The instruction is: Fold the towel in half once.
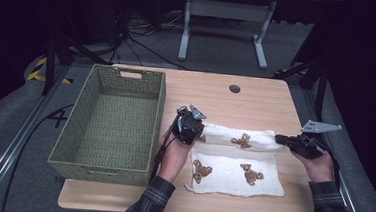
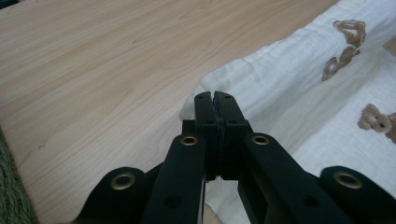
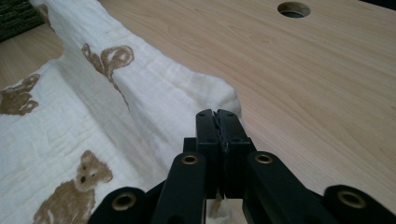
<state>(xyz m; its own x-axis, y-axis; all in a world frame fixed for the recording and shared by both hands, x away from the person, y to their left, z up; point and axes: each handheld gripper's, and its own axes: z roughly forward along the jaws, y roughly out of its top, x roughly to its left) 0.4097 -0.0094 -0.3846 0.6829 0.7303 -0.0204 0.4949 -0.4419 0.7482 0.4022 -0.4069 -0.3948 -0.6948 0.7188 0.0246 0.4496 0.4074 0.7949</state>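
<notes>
A white cloth (image 1: 236, 177) printed with brown teddy bears lies on the wooden table (image 1: 226, 101), in front of the person. Its far strip is raised and doubled toward the near side. My left gripper (image 1: 200, 135) is shut on the cloth's far left corner, next to the basket. My right gripper (image 1: 278, 138) is shut on the far right corner. In the left gripper view the jaws (image 2: 215, 95) meet with the cloth (image 2: 303, 93) drawn up to them. The right gripper view has the closed jaws (image 3: 218, 113) pinching the cloth's (image 3: 154, 93) lifted edge.
A deep green woven basket (image 1: 158, 114) stands with nothing in it on the table's left side, close to my left hand. A round cable hole (image 1: 235, 88) sits at the table's far middle. Bare wood stretches beyond the cloth. Beyond the table, on the floor, stand a desk frame and cables.
</notes>
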